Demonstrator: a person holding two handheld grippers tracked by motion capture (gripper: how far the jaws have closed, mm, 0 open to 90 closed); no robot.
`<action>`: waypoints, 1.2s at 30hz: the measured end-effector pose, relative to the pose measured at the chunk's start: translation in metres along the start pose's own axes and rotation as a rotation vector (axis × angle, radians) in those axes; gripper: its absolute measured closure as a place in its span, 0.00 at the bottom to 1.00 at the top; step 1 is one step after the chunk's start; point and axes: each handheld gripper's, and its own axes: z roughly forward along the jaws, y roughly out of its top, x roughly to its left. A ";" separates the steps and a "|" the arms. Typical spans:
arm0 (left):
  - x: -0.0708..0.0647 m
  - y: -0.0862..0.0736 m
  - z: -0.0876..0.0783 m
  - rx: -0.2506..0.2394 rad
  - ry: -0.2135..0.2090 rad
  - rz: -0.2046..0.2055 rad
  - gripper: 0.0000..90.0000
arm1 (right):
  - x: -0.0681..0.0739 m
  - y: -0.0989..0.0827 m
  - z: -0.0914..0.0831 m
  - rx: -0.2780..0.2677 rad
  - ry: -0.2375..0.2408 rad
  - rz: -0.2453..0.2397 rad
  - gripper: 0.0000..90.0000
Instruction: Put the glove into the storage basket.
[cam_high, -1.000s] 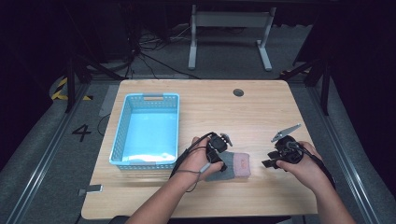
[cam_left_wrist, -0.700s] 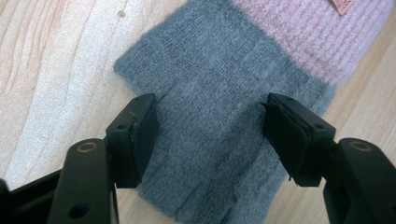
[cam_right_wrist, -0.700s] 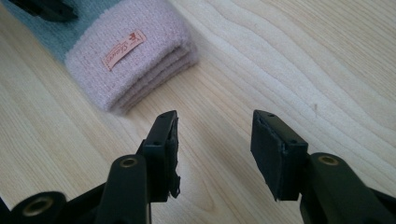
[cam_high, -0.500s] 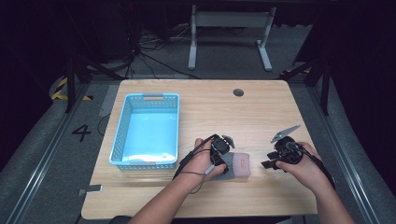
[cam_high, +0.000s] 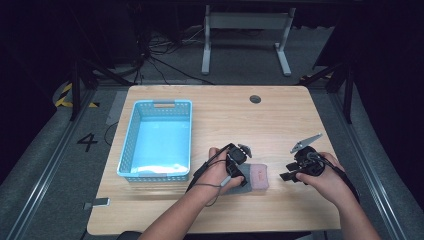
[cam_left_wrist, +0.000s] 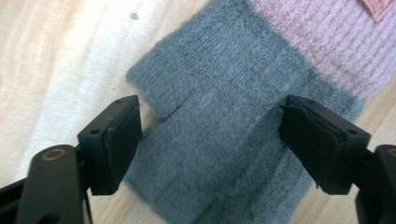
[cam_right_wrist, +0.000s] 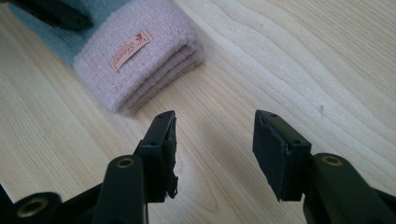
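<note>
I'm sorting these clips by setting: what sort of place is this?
Probably a lab recording station: a lone wooden table ringed by black curtains, cables across the grey floor, and a floor marking "4".

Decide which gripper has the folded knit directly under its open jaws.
The left gripper: its jaws stand open, having just widened, over the grey part of the knit. The right gripper hangs over bare table beside it.

Tabletop (cam_high: 280, 120): light wood grain, rectangular, with a small round dark grommet (cam_high: 255, 99) near the far edge. Lying directly on it: a light blue perforated plastic basket (cam_high: 131, 145) on the left half, long axis running front to back; a folded knit glove (cam_high: 252, 177), grey with a pink cuff and small sewn label, flat near the front centre, well apart from the basket.
</note>
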 end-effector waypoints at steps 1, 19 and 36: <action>0.000 0.000 0.002 0.008 -0.016 -0.007 0.20 | 0.000 0.000 0.000 -0.001 0.001 0.001 0.56; -0.006 -0.001 -0.004 0.009 -0.126 0.022 0.76 | 0.001 0.001 0.002 0.003 0.005 -0.005 0.55; -0.007 -0.015 -0.065 -0.065 -0.118 0.066 0.80 | 0.001 0.006 0.001 -0.009 0.004 -0.011 0.55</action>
